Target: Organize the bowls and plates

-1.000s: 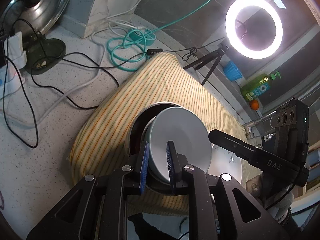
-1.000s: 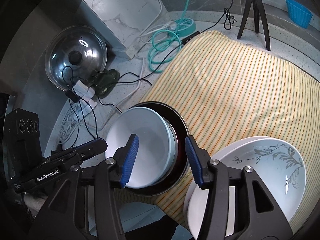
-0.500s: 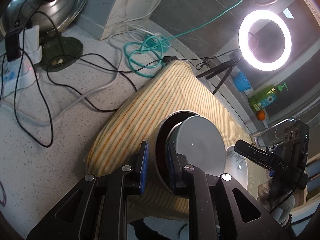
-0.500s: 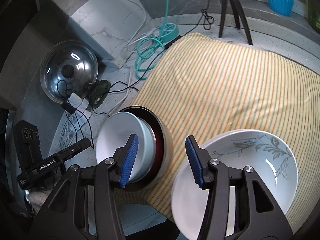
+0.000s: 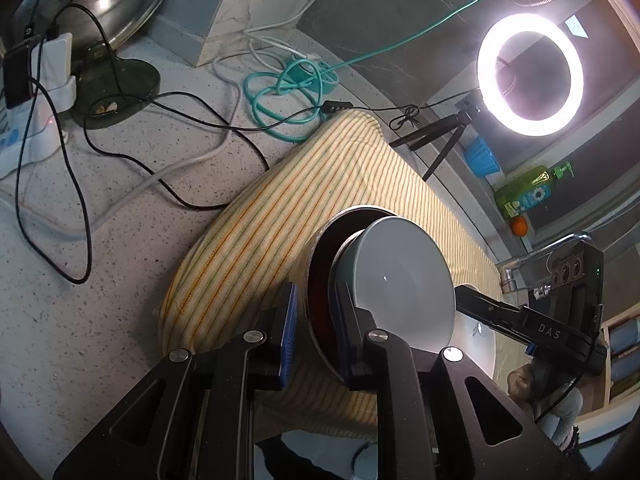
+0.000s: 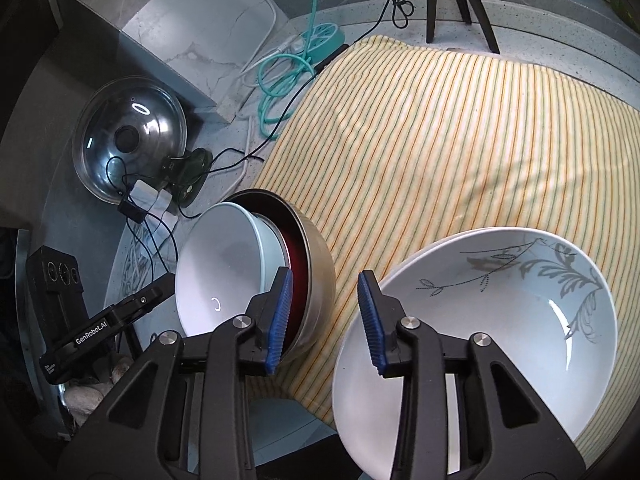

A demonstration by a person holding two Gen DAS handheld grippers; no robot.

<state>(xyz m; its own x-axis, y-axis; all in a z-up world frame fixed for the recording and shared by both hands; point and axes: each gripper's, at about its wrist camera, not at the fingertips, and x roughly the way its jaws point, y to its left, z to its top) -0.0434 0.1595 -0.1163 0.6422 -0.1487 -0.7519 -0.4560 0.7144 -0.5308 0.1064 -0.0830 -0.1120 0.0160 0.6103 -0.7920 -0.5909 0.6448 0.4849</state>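
my left gripper (image 5: pixel 314 330) has its jaws pinched over the near wall of the steel bowl (image 6: pixel 316 276), one pad outside, one inside against the red lining, so it is gripping that bowl. the white bowl (image 6: pixel 218 264) sits nested in it, and the pair tilts steeply on its side above the near corner of the striped cloth (image 6: pixel 440 128); whether the steel rim touches the cloth i cannot tell. my right gripper (image 6: pixel 326 322) hangs with jaws parted and holding nothing, its gap lying between the steel bowl and the patterned bowl (image 6: pixel 500 312), which rests on the cloth's front edge and seems to have a second white dish under it.

i judge the step in hand to be carrying the nested pair over to join the patterned one. to do it well i should level my left wrist first, since the white bowl is loose and could slide out of its tilted nest. the grip is a thin pinch on one wall, so move slowly and avoid swinging. the right jaws could steady the white bowl's rim or move aside so the set-down path is free. lower the base flat, then release
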